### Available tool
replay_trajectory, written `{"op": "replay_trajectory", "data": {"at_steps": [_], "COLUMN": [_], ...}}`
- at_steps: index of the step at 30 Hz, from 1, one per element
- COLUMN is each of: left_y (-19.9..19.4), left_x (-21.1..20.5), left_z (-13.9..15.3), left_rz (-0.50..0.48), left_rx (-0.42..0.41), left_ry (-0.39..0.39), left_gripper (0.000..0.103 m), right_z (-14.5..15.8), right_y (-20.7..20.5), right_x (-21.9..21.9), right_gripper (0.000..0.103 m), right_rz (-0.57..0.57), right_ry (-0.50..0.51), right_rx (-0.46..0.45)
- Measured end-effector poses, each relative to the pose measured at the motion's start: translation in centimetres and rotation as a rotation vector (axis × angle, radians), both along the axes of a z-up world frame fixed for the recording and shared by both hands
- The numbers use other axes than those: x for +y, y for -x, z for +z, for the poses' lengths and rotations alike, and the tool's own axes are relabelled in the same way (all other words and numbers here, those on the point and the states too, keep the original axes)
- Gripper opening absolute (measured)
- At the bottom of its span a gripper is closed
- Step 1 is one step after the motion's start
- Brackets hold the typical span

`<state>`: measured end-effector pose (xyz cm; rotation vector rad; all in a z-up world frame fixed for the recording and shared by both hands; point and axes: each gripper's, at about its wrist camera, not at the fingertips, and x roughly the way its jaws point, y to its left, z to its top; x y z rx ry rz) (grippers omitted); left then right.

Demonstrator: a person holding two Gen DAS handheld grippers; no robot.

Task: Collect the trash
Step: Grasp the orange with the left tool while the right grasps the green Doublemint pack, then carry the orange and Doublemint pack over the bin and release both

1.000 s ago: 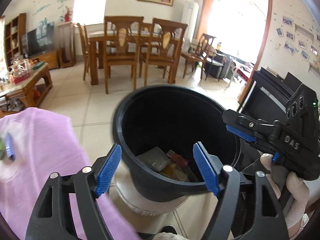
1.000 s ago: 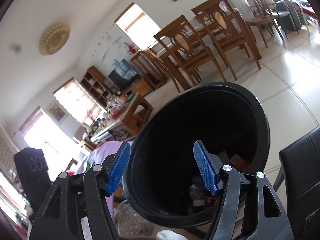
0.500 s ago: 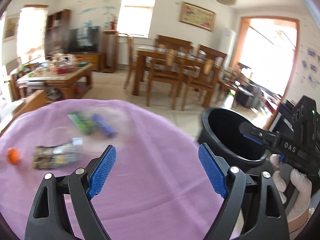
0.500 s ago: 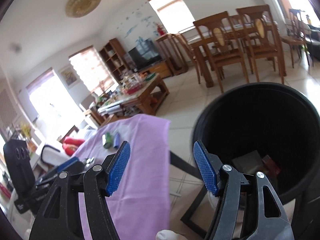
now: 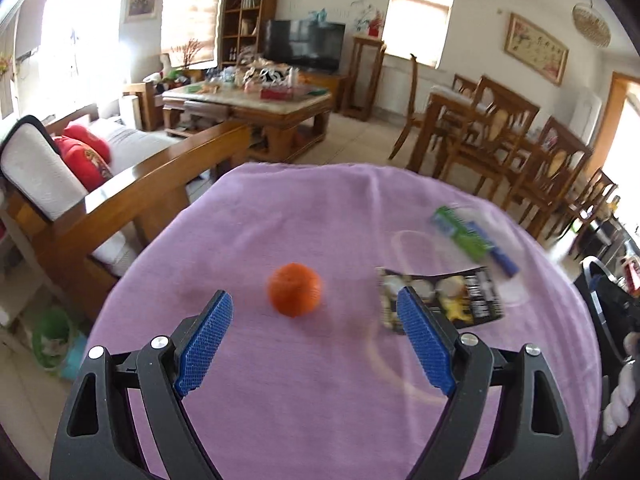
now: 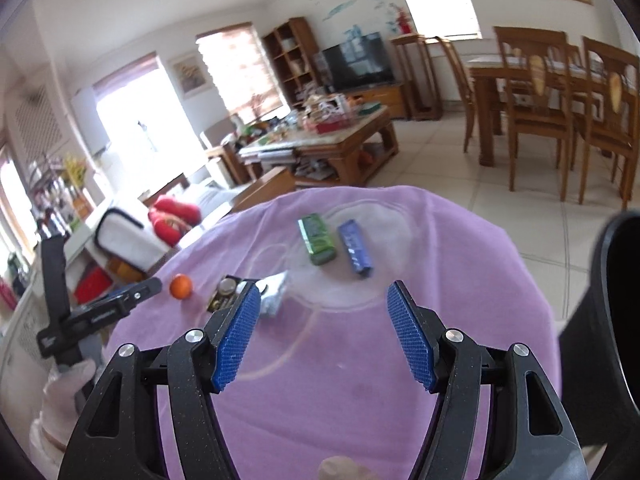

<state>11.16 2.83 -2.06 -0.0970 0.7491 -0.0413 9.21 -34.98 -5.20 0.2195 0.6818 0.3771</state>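
A purple-covered table (image 5: 320, 216) holds an orange (image 5: 295, 289), a black snack wrapper (image 5: 460, 298), a green packet (image 5: 460, 232) and a blue packet (image 5: 505, 262). My left gripper (image 5: 316, 338) is open and empty, just short of the orange. In the right wrist view my right gripper (image 6: 322, 338) is open and empty over the table (image 6: 460, 248), with the green packet (image 6: 317, 240) and blue packet (image 6: 355, 248) ahead, the wrapper (image 6: 228, 292) and orange (image 6: 181, 286) to the left. The black bin (image 6: 618, 300) is at the right edge.
A wooden sofa with red cushions (image 5: 86, 160) stands left of the table. A cluttered coffee table (image 5: 256, 100) is behind it, dining chairs (image 5: 500, 132) to the right. A green basket (image 5: 50, 338) sits on the floor at left.
Both grippers have swung left from the bin to face the table. The bin has slid out to the right edge and the orange and wrapper are now close ahead of the left gripper.
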Motion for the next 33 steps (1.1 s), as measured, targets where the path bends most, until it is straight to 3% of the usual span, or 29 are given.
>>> {"op": "replay_trajectory", "data": {"at_steps": [4,9,14,17,19,20,22,27,33], "left_y": [-2.6,-2.8,-2.8,-2.5,-2.6,-2.6,-2.7,-2.9,-2.5], "left_x": [1.1,1.8,1.8,2.4,2.5,2.4,2.1,1.8,1.5], "left_z": [-1.4,-2.8,-3.7,-3.3,-3.2,-3.2,-3.2,-3.1,-2.7], "left_rz": [-0.005,-0.011,-0.011,-0.007,-0.017,-0.017,-0.017,-0.017,-0.038], "left_rx": [0.083,0.117,0.126,0.116,0.110,0.111,0.111,0.109,0.075], "left_ry": [-0.011,-0.005,-0.024,0.009,0.023,0.017,0.001,0.026,0.027], "left_gripper": [0.084,0.083,0.071,0.061,0.036,0.036,0.036,0.036,0.036], "right_z": [-0.5,-1.2,-3.4,-5.4,-6.6,-7.1,-7.0,-7.4,-4.8], "right_y": [-3.6,-8.7,-13.4,-15.8,-16.7,-17.1,-17.0,-16.4,-12.2], "right_x": [3.3,7.1,10.0,11.6,12.3,12.5,13.3,13.5,10.6], "right_gripper": [0.066,0.066,0.065,0.056,0.045,0.036,0.031,0.031,0.031], "right_rz": [0.039,0.090,0.102,0.102,0.103,0.108,0.108,0.099,0.106], "right_ry": [0.056,0.116,0.211,0.309,0.351,0.358,0.396,0.356,0.163], "right_rx": [0.021,0.039,0.088,0.133,0.174,0.196,0.184,0.196,0.161]}}
